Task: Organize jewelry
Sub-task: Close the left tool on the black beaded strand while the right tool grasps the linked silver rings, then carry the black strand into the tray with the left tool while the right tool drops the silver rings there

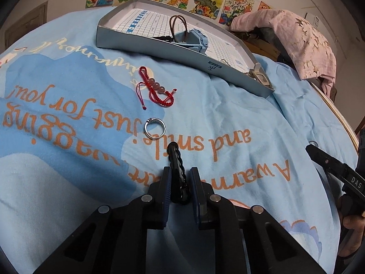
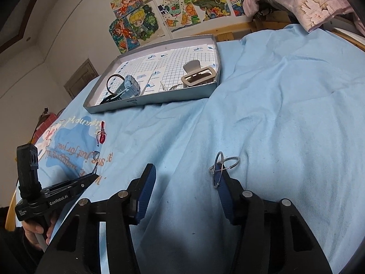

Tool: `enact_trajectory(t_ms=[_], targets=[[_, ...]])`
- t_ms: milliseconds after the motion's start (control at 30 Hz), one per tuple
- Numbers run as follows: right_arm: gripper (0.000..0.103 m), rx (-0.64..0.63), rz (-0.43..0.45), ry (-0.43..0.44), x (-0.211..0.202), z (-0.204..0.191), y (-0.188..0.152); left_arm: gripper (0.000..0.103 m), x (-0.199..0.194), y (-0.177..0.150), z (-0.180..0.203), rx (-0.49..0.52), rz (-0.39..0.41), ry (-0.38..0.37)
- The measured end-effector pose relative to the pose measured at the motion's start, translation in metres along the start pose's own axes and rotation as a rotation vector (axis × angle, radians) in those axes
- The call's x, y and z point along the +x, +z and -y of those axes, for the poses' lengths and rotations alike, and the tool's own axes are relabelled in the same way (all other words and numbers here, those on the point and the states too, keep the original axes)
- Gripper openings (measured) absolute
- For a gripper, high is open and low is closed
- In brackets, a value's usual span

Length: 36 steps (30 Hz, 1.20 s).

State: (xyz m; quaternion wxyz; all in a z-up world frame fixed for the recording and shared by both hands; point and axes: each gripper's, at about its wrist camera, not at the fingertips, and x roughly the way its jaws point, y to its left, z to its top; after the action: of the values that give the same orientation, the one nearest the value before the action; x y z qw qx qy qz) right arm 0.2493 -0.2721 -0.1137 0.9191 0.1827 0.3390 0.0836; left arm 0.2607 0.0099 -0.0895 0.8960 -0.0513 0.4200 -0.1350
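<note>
Two tools work over a bed covered by a light blue sheet printed with orange lettering. From the left wrist view, the left tool is clenched on a black braided cord whose looped end pokes out beyond the fingertips toward 12 o'clock. Just past that loop lies a silver ring flat on the sheet, and farther on at 12 o'clock a red braided bracelet with three pinkish beads, apart from the ring. A shallow grey tray with a grid-printed floor sits beyond, at 1 o'clock; inside it are a pale blue watch, a brown hair tie standing looped beside it, and a beige hair claw near the tray's far corner. From the right wrist view, the right tool is spread wide and released; a pair of thin silver hoop earrings rests against its right finger, one hoop upright, the other lying nearly flat. Colourful drawings paper the wall behind, and a pink garment hangs at 2 o'clock.
</note>
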Motion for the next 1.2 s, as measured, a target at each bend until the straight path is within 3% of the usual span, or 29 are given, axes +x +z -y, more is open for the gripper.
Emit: enact_trajectory(t_ms=[67, 600, 667, 867, 1200], targets=[[0.041, -0.003, 0.001, 0.001, 0.001, -0.001, 0.0, 0.015, 0.0, 0.0, 0.001, 0.005, 0.003, -0.003], [0.041, 0.02, 0.015, -0.009, 0.0, 0.003, 0.0, 0.015, -0.001, -0.002, 0.004, 0.032, 0.027, 0.007], [0.028, 0.02, 0.02, -0.012, -0.001, 0.003, 0.0, 0.015, -0.001, -0.003, 0.005, 0.036, 0.032, 0.001], [0.011, 0.038, 0.029, -0.018, -0.001, 0.008, 0.0, 0.015, -0.004, -0.003, 0.008, 0.051, 0.042, -0.001], [0.004, -0.017, 0.053, -0.013, -0.006, -0.001, 0.0, 0.015, -0.016, -0.003, 0.017, 0.078, 0.069, -0.025]])
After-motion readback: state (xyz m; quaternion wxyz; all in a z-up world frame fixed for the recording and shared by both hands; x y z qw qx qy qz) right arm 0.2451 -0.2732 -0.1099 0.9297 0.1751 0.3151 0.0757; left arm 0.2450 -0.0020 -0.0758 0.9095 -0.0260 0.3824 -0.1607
